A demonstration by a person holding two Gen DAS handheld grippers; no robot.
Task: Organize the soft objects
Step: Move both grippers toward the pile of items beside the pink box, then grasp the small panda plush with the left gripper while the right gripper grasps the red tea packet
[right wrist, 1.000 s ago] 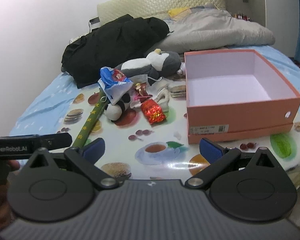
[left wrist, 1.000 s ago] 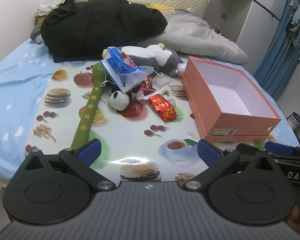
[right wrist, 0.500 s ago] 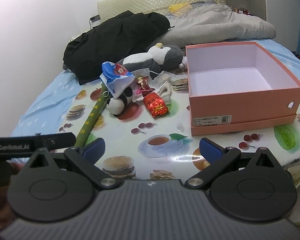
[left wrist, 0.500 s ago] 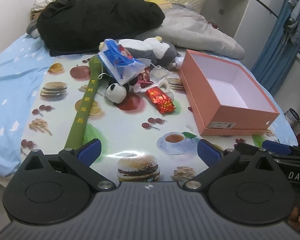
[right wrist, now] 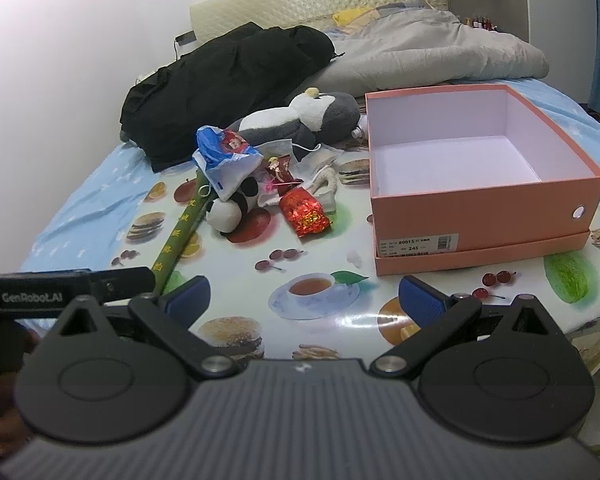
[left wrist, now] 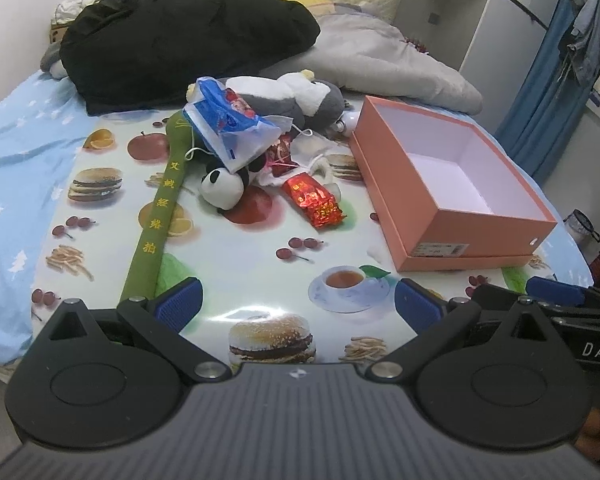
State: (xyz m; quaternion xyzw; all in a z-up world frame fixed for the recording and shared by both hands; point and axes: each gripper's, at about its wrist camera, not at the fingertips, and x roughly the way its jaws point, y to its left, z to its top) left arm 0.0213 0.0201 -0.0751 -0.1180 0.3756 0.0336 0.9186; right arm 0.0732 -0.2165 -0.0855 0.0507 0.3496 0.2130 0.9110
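A food-printed cloth (left wrist: 112, 248) is spread over the bed, and the orange box (left wrist: 384, 176) on it serves as the landmark. Farthest left of the box a long green padded stick (left wrist: 156, 224) is laid lengthwise. Just right of the stick a panda plush (left wrist: 222, 188) is found, partly covered by a blue-and-white plastic bag (left wrist: 224, 124). Behind these a grey-and-white plush (left wrist: 296, 92) is seen lying against a black coat (left wrist: 172, 36). A red foil packet (left wrist: 314, 200) lies between the panda and the box, apart from both. The box is open and empty.

The left claw (left wrist: 296, 304) is held released, nothing between its fingers, at the near edge of the cloth; the right claw (right wrist: 306, 300) is likewise spread and empty.

The box's label and round side hole (right wrist: 579, 212) are shown plainly in the right view only; a blue curtain (left wrist: 548, 92) right of the box is shown best in the left view.
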